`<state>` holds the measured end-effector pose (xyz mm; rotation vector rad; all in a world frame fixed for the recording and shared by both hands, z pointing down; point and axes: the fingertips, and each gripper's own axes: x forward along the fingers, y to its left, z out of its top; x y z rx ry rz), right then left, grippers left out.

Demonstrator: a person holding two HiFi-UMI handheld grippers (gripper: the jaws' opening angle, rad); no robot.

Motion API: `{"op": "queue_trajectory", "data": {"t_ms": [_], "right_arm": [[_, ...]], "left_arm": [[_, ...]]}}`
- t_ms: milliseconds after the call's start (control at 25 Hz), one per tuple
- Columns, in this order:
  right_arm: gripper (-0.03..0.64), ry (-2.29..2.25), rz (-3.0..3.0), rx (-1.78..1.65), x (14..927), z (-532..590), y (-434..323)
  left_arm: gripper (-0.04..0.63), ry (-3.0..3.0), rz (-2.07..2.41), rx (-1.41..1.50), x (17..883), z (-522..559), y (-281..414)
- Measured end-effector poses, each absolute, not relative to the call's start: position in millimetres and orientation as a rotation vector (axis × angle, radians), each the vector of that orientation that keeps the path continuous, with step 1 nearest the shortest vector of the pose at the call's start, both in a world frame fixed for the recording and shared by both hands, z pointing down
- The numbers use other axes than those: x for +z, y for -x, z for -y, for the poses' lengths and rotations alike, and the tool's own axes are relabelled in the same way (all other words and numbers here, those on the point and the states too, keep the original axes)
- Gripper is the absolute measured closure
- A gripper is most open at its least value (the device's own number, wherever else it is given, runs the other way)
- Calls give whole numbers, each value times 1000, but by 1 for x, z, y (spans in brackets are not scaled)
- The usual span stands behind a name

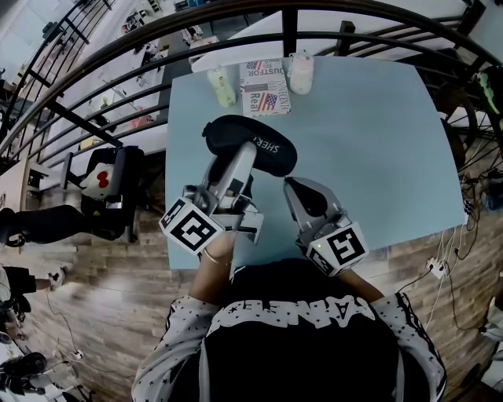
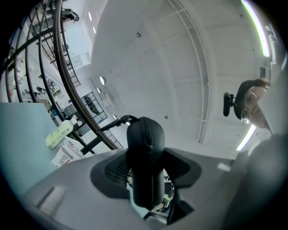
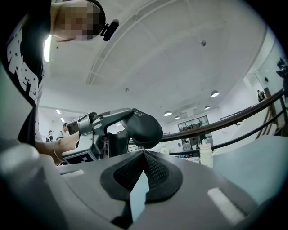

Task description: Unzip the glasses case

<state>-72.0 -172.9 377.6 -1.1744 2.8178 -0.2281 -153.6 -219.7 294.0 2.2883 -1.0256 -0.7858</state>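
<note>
A black oval glasses case [image 1: 253, 141] with white lettering hangs just above the light blue table [image 1: 377, 141]. My left gripper [image 1: 242, 161] is shut on it; in the left gripper view the case [image 2: 145, 134] stands upright, squeezed between the pads [image 2: 118, 168]. My right gripper [image 1: 288, 182] is shut, its tips at the case's right end. In the right gripper view the closed tips [image 3: 144, 152] meet right under the case [image 3: 143, 126], which the left gripper [image 3: 90, 134] holds. No zipper pull shows between them.
At the table's far edge stand a pale green bottle [image 1: 222, 85], a printed packet [image 1: 264, 86] and a white bottle [image 1: 300, 72]. A black curved railing [image 1: 291, 20] runs behind them. The table's near edge is by the person's chest.
</note>
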Motion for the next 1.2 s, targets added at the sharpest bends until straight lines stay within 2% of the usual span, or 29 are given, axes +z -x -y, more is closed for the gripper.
{"op": "queue_trajectory", "data": {"t_ms": [520,1080,1200], "right_arm": [[612,1226,-2842,-177,383,183,54],[612,1086,-3042,96,380,186,46],[611,1072,-3010,0,382,192,38]], "left_arm": [[595,-2329,980,-721,299,213,148],[595,-2372,906,-646,302,205,143],[595,-2377,889,-620,307,204,139]]}}
